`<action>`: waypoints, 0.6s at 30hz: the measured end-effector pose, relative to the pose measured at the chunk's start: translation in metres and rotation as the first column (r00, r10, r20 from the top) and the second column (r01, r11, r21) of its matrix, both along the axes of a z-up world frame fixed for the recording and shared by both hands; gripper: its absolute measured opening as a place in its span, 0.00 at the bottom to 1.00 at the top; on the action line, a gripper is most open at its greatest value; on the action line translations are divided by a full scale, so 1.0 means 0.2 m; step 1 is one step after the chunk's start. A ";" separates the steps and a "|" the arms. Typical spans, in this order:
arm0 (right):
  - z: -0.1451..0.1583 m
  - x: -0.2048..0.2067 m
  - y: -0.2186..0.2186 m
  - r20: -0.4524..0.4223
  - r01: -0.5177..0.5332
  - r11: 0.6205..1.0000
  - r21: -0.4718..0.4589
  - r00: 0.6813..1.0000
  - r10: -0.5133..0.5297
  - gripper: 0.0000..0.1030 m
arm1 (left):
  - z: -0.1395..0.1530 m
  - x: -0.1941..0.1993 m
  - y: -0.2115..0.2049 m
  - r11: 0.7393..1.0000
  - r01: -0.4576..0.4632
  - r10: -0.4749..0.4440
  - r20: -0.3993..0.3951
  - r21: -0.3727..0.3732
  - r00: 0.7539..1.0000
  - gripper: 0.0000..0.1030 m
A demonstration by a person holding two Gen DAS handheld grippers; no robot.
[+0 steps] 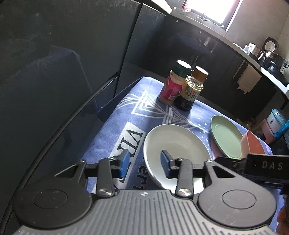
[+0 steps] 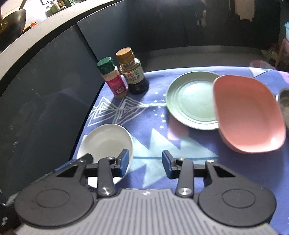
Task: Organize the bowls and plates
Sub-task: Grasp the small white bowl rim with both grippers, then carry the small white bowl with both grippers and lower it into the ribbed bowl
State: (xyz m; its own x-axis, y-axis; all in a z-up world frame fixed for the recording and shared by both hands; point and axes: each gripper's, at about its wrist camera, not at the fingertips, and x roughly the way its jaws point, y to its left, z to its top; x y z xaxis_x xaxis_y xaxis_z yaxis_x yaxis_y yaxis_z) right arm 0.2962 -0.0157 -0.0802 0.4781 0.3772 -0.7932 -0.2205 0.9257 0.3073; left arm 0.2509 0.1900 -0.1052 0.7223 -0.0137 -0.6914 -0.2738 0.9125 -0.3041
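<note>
left gripper (image 1: 145, 163): open, straddles near-left rim of white plate (image 1: 176, 144) | right gripper (image 2: 146, 163): open, empty, plate at its left

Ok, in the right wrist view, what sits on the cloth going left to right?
White plate → green-capped jar → brown-capped bottle → green plate → pink dish → metal bowl at the right edge.

Daylight is admitted through an overexposed window (image 1: 213, 10); sunlit patches and hard shadows are cast on the tablecloth (image 2: 153, 141) beside the bottles (image 2: 133, 72). Cabinets behind the bottles are left dim. Edges are bowed; slight blur is noted.
</note>
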 end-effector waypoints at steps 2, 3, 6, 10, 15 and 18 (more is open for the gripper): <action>-0.01 0.02 0.03 -0.008 -0.011 1.000 -0.013 1.000 0.011 0.33 | -0.02 0.02 0.01 1.000 0.002 -0.002 -0.005 -0.005 1.000 0.25; -0.02 0.03 0.05 -0.014 -0.012 1.000 -0.025 1.000 0.012 0.28 | -0.03 0.02 0.01 1.000 0.005 -0.005 -0.007 -0.012 1.000 0.23; -0.05 0.06 0.08 -0.037 -0.029 1.000 -0.012 0.999 0.028 0.06 | -0.06 0.05 0.01 0.999 0.016 -0.017 -0.020 -0.040 1.000 0.12; -0.04 0.02 0.10 -0.012 -0.046 0.998 -0.041 0.999 0.045 0.03 | -0.03 0.03 -0.03 0.999 0.042 -0.043 -0.009 -0.012 0.999 0.10; 0.03 -0.03 0.00 -0.014 -0.043 0.999 0.006 0.999 0.043 0.03 | 0.04 -0.04 -0.08 0.997 0.082 -0.082 0.026 -0.002 0.996 0.10; 0.11 -0.11 -0.07 0.005 -0.045 0.999 0.022 0.999 0.045 0.03 | 0.10 -0.09 -0.12 0.994 0.106 -0.106 0.053 0.002 0.993 0.10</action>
State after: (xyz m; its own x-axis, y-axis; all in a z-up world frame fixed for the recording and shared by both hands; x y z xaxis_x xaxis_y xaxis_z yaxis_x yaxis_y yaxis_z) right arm 0.2748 -0.0302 -0.0591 0.4638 0.4155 -0.7825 -0.2628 0.9080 0.3263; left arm 0.2321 0.1658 -0.0851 0.7521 -0.0925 -0.6525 -0.1592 0.9353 -0.3160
